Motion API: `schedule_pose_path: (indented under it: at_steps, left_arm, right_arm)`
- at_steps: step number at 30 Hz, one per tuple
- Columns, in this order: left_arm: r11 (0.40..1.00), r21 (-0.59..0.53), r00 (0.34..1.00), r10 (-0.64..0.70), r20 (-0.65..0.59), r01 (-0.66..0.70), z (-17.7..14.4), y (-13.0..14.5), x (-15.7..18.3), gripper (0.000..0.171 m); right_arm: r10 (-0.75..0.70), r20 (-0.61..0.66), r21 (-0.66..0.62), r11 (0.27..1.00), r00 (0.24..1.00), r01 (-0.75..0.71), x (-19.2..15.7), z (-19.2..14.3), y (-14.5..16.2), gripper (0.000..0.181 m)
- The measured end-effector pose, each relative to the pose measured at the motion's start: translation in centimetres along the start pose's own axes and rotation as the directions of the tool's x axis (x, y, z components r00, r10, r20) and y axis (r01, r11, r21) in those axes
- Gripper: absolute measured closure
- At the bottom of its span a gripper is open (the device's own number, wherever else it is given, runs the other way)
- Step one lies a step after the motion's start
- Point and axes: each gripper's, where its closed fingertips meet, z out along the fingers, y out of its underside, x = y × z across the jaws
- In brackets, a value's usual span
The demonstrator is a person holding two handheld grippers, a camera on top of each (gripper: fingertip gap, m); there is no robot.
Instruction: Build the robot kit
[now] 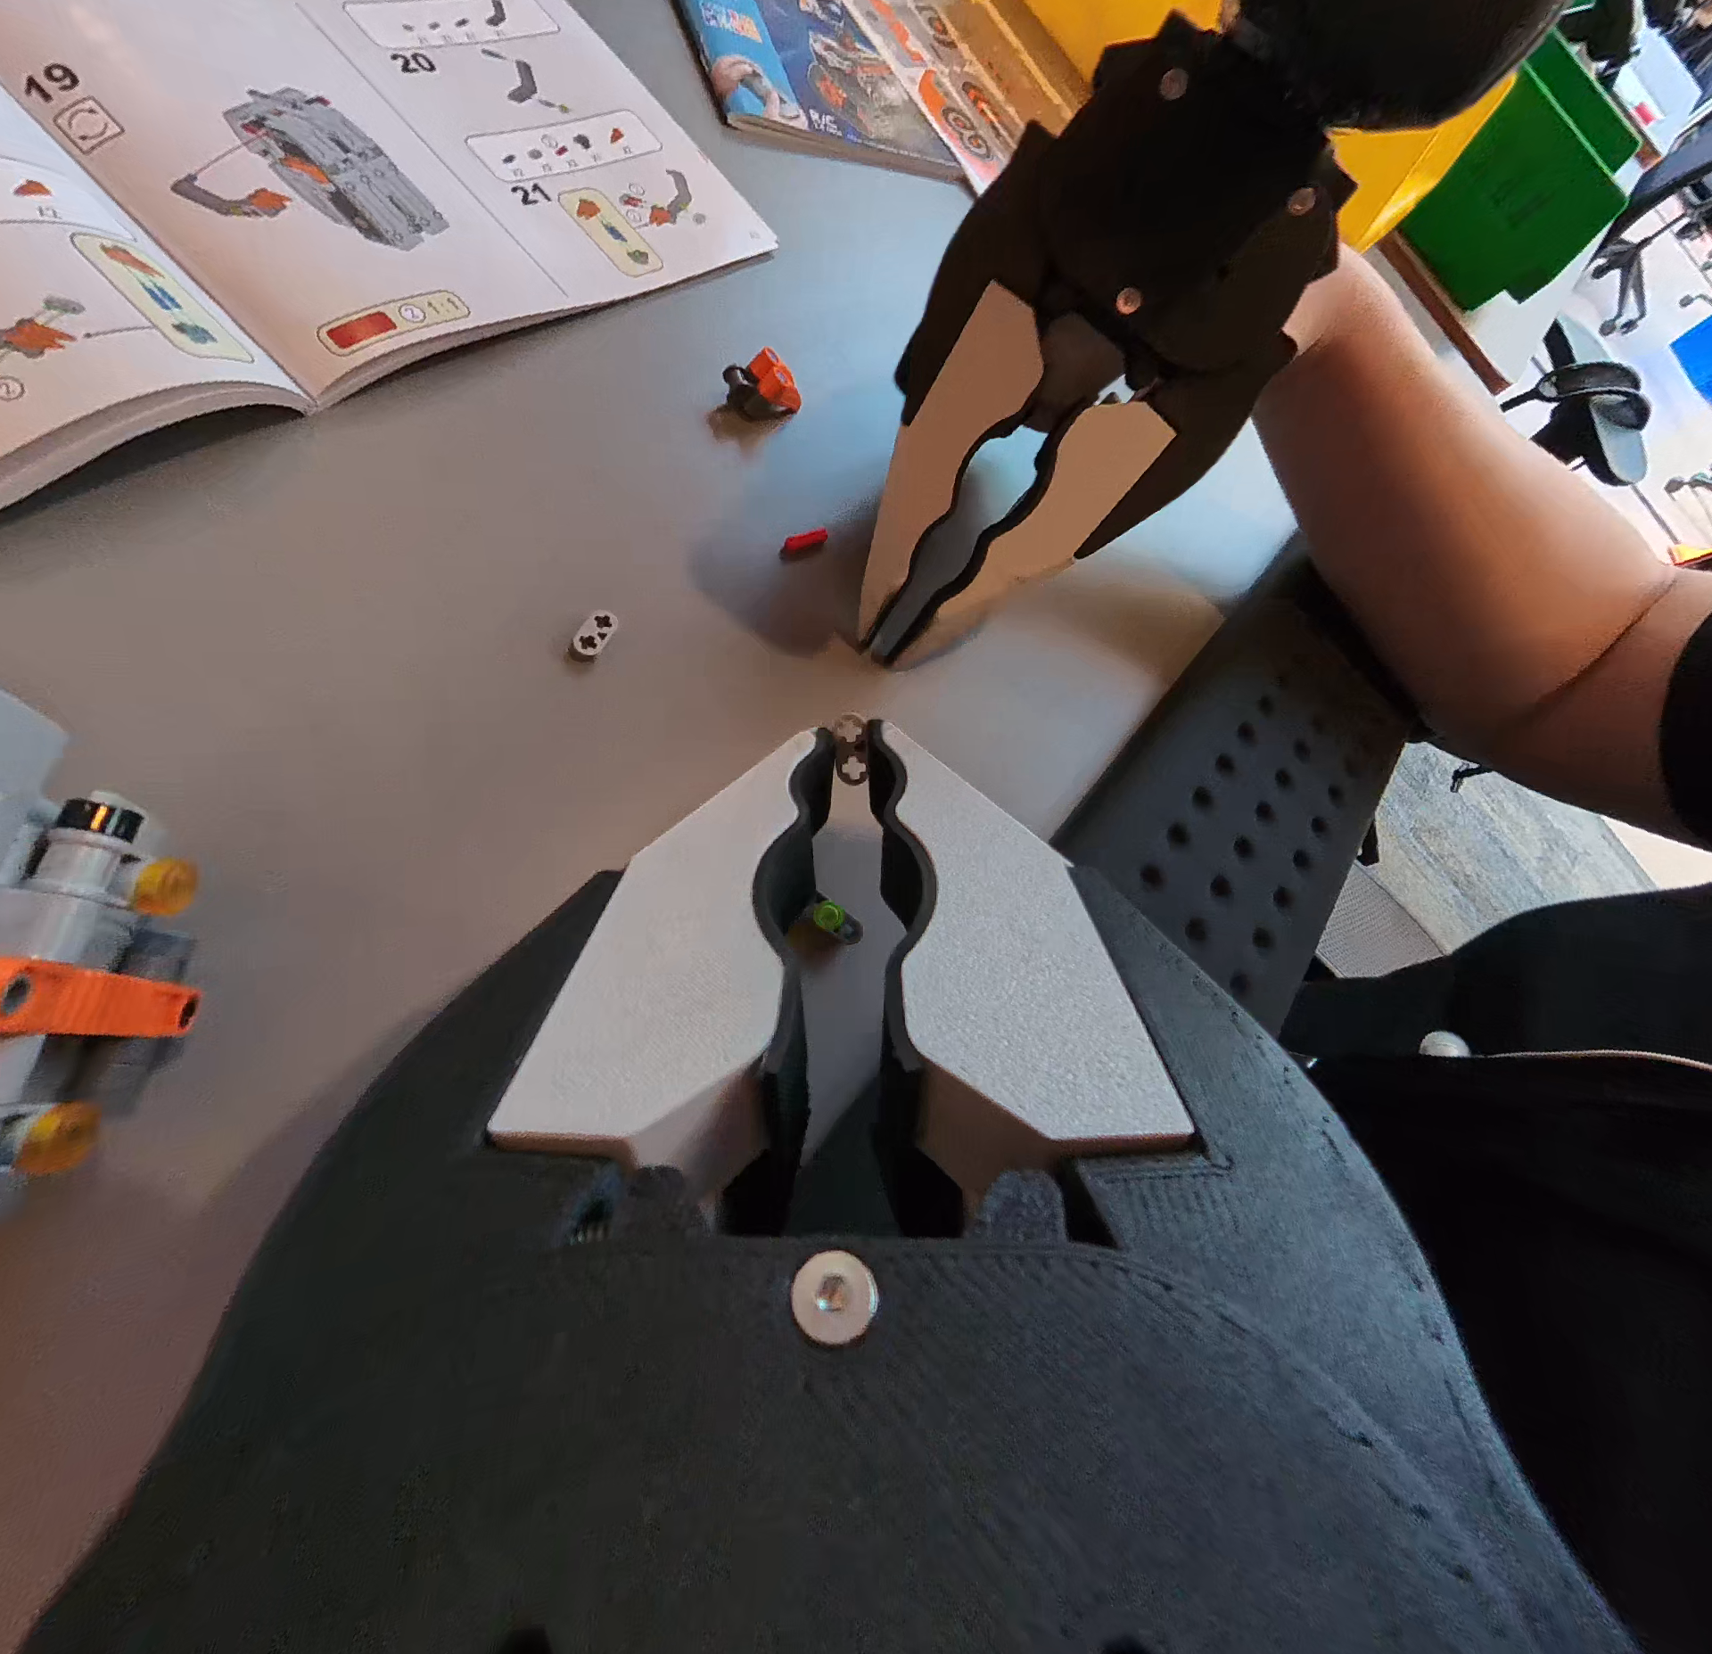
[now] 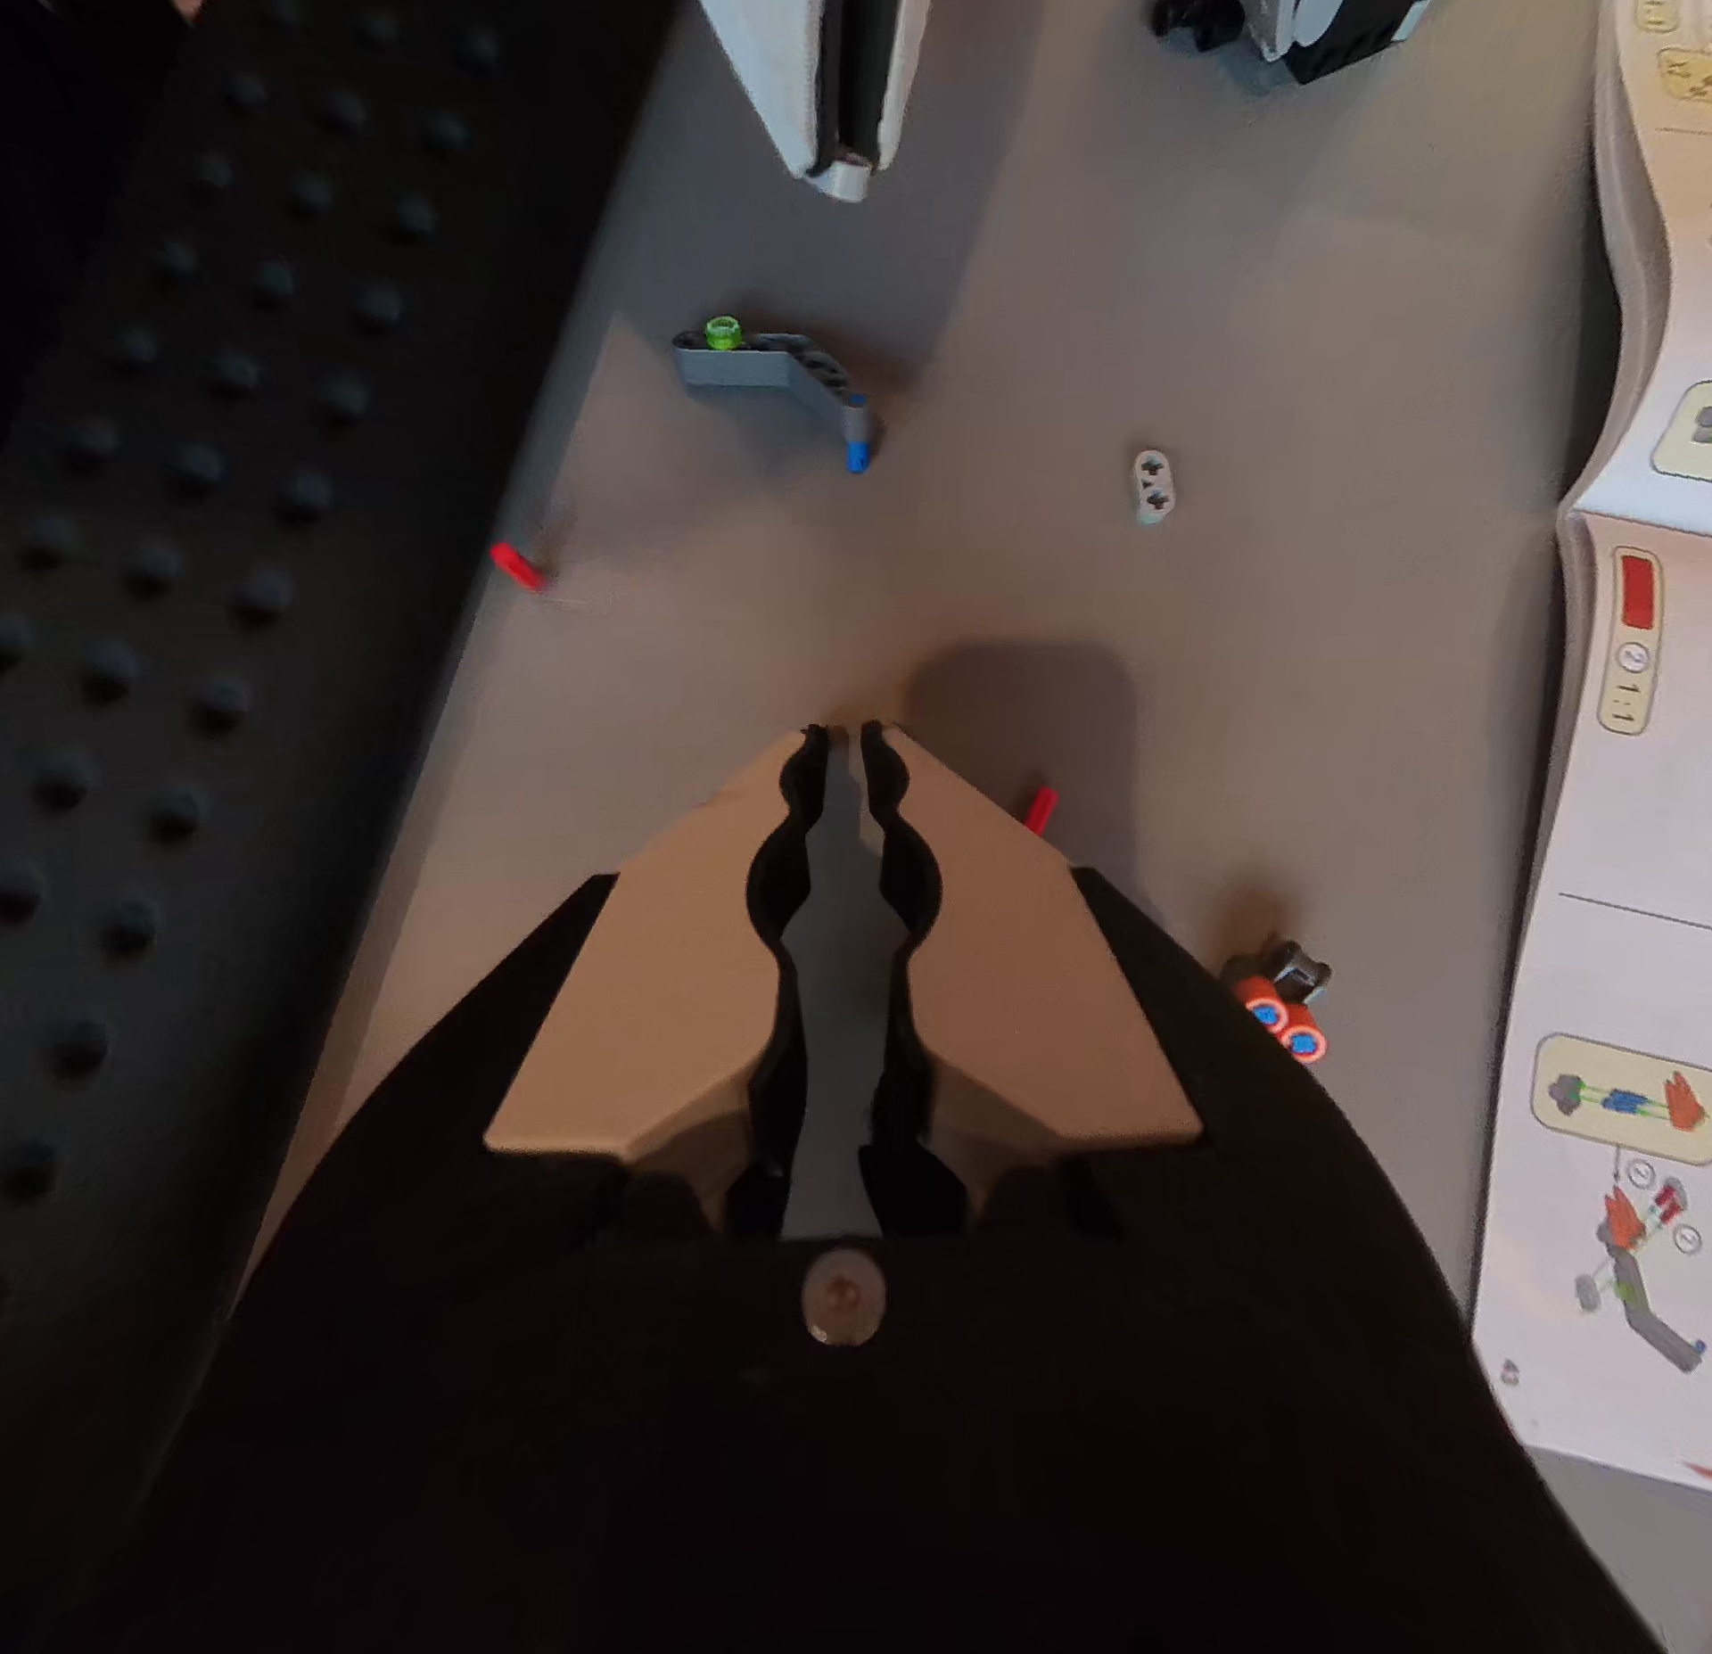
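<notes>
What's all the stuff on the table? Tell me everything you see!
Instruction booklet: one, white, open, on the grey table.
Closed booklet: one, blue cover, far side.
Connectors: two, light grey; one on the table, one in the left tool.
Red pins: two; one by the table edge, one beside the right tool.
Bent beam: one, grey, with a green stud and a blue pin, mid-table.
Small assembly: one, orange and black, near the open booklet.
Part-built model: one, grey and orange, left edge.
Bins: yellow, green, beyond the table.
Left tool: shut on a connector.
Right tool: shut, tips at the table.
</notes>
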Motion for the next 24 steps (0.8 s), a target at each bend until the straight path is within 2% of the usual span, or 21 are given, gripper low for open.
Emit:
schedule_pose_path:
  at_steps: [4,5,7,9,10,11,14,18,20,24]
  left_arm:
    - [1.000,0.018,1.000,-0.020,0.006,0.020,-0.8,0.2,-0.2,0.166]
    - [0.999,0.024,1.000,-0.024,0.009,0.024,-1.0,0.2,-0.3,0.166]
    - [0.999,0.033,0.999,-0.030,0.013,0.029,-1.4,0.2,-0.4,0.166]
    - [0.999,0.031,0.999,-0.031,0.011,0.031,-1.7,0.2,-0.4,0.166]
    - [0.999,0.030,1.000,-0.027,0.011,0.027,-1.8,0.2,-0.3,0.166]
    - [0.999,0.030,1.000,-0.022,0.013,0.022,-1.9,0.2,-0.2,0.166]
    - [0.999,0.041,1.000,-0.009,0.012,0.009,-2.1,0.1,0.1,0.166]
    - [0.999,0.046,1.000,-0.008,0.004,0.008,-2.2,0.0,0.2,0.166]
    - [0.999,0.045,1.000,-0.009,0.000,0.009,-2.2,0.0,0.2,0.166]
    - [0.999,0.046,1.000,-0.004,0.004,0.004,-2.1,0.0,0.2,0.166]
  right_arm:
    - [0.090,-0.006,-0.011,0.996,0.996,-0.090,-1.3,-0.5,0.4,0.170]
    - [0.104,-0.004,0.002,0.995,0.995,-0.104,-1.9,-0.7,0.0,0.168]
    - [0.131,0.019,0.113,0.985,0.991,-0.132,-3.2,-0.6,-2.2,0.167]
    - [0.238,0.003,0.096,0.967,0.971,-0.238,-3.5,0.3,-2.6,0.159]
    - [0.249,-0.029,0.072,0.967,0.968,-0.246,-3.6,0.7,-2.3,0.156]
    - [0.257,-0.124,0.057,0.966,0.959,-0.251,-2.8,0.7,-1.8,0.156]
    - [0.294,-0.254,0.109,0.955,0.922,-0.274,-2.0,0.0,-1.7,0.157]
    - [0.417,-0.215,0.194,0.905,0.883,-0.379,-2.5,-0.1,-1.8,0.160]
    - [0.409,-0.224,0.204,0.907,0.884,-0.368,-2.8,0.1,-2.0,0.160]
    - [0.348,-0.297,0.130,0.937,0.889,-0.324,-2.7,0.8,-0.9,0.165]
